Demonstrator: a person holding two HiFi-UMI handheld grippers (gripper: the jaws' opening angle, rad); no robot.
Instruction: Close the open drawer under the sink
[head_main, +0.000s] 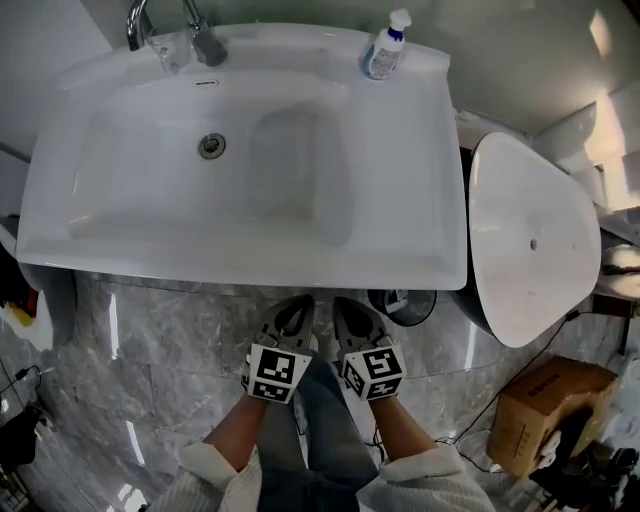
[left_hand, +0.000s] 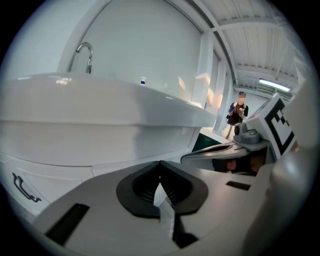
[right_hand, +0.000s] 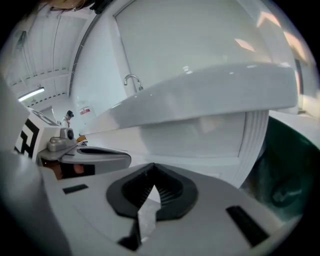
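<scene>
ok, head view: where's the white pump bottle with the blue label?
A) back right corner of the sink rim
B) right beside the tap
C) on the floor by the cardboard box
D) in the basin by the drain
A: the white pump bottle with the blue label stands on the back right corner of the white ceramic sink, clear of the chrome tap and the round metal drain.

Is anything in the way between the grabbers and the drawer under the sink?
Nothing that shows. The left gripper and right gripper, both shut and empty, face the white drawer front below the sink, with only open air between.
</scene>
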